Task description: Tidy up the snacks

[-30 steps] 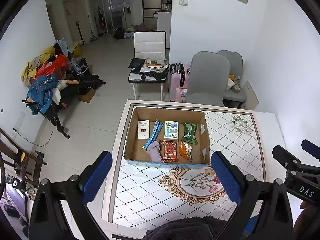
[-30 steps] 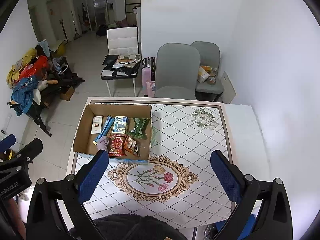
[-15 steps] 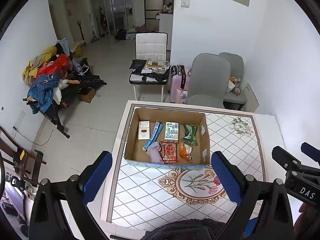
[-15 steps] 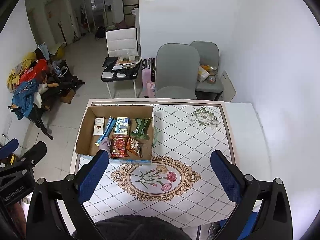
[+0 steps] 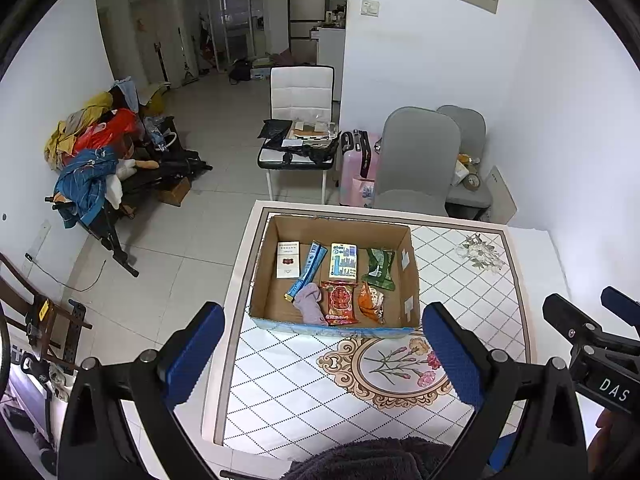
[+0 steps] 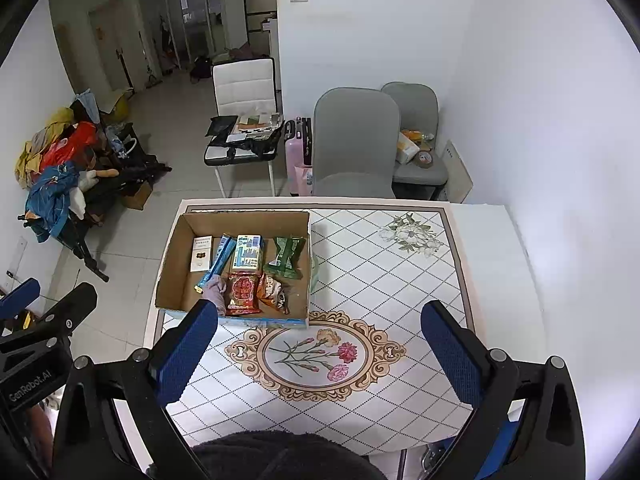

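Observation:
An open cardboard box (image 5: 409,270) (image 6: 172,254) stands at the table's far left corner. Inside lie several snacks: a white pack (image 5: 288,260), a blue stick pack (image 5: 308,270), a pale box (image 5: 343,261), a green bag (image 5: 379,269), a red bag (image 5: 340,303), an orange bag (image 5: 371,304) and a lilac pouch (image 5: 309,307). My left gripper (image 5: 324,354) is open, high above the table's near left side, with nothing between its fingers. My right gripper (image 6: 320,354) is open and empty too, over the flower medallion (image 6: 316,354).
The table (image 6: 400,280) has a diamond-patterned cloth. Two grey chairs (image 6: 354,144) and a pink suitcase (image 6: 298,152) stand behind it, and a white chair (image 6: 244,120) holds clutter. A pile of clothes (image 5: 88,160) sits on the floor at the left.
Both grippers have drawn back and risen a little, so the box and table look slightly farther off. Nothing was gripped or let go.

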Available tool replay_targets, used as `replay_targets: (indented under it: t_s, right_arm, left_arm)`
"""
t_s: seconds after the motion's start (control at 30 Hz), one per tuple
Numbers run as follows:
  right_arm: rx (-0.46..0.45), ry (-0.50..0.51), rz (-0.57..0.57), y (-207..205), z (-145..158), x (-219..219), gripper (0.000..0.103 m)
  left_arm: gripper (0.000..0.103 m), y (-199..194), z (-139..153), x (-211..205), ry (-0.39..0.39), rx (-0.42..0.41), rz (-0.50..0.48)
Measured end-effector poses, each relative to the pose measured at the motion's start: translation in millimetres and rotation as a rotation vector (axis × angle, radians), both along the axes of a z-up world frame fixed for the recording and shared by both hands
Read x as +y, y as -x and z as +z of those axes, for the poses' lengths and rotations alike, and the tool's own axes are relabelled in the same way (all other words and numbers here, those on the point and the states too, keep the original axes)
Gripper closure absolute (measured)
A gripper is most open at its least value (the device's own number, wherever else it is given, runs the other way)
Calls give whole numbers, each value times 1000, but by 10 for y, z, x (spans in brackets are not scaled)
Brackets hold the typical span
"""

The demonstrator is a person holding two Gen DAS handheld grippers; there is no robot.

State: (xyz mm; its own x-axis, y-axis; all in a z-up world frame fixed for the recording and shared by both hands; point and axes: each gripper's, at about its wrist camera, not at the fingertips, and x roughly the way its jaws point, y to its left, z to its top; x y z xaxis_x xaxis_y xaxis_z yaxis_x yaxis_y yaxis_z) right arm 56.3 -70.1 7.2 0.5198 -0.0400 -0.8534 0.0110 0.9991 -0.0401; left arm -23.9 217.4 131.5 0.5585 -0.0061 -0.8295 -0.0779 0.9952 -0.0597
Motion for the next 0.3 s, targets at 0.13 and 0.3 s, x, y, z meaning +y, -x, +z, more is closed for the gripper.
replay_targets:
  t_s: [0.13,0.3]
  right_arm:
    - [-1,-1,2,1,-2,-2,0]
    - [-1,-6,1,10,0,-7,0]
  left_arm:
    - [2,11,0,-13,-3,-3,-1]
    - [2,33,26,-23,-14,-12,-4]
